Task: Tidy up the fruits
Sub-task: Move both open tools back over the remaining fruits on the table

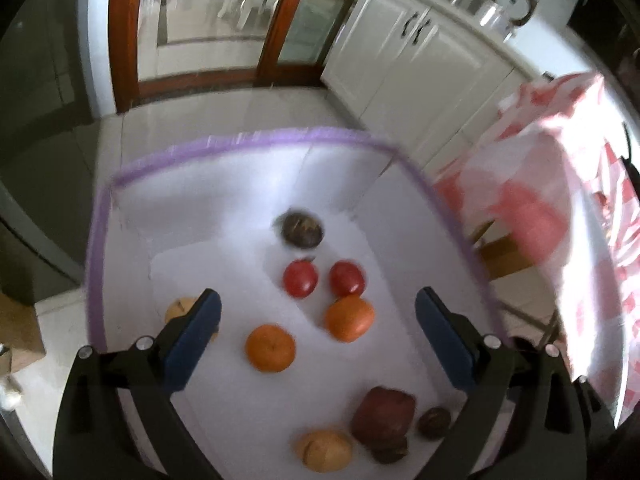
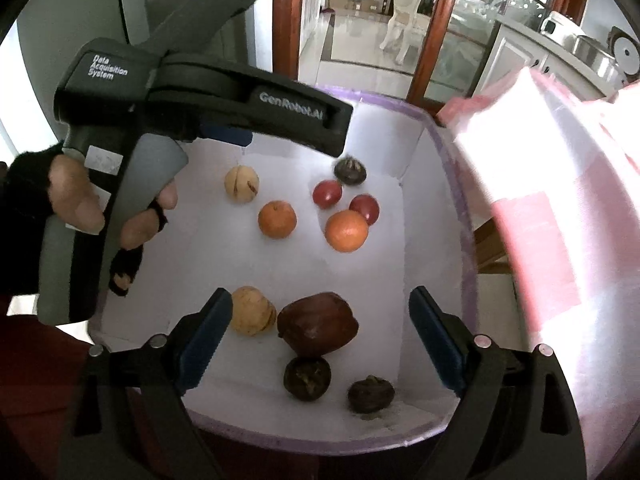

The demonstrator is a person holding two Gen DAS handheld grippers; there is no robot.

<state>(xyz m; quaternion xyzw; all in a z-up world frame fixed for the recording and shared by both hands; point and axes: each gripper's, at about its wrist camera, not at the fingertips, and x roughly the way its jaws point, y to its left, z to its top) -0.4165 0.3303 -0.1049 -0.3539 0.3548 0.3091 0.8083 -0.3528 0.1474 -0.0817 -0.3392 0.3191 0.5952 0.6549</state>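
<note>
A white tray with a purple rim holds loose fruit. In the left wrist view I see two oranges, two red fruits, a dark round fruit, a dark red fruit and a tan fruit. My left gripper is open and empty above the oranges. My right gripper is open and empty, with the dark red fruit between its fingers and a tan fruit by the left finger. The left gripper body hangs over the tray's far left.
A pink and white checked bag stands right of the tray. White cabinets and wood-framed glass doors lie beyond. Two dark fruits sit near the tray's front edge.
</note>
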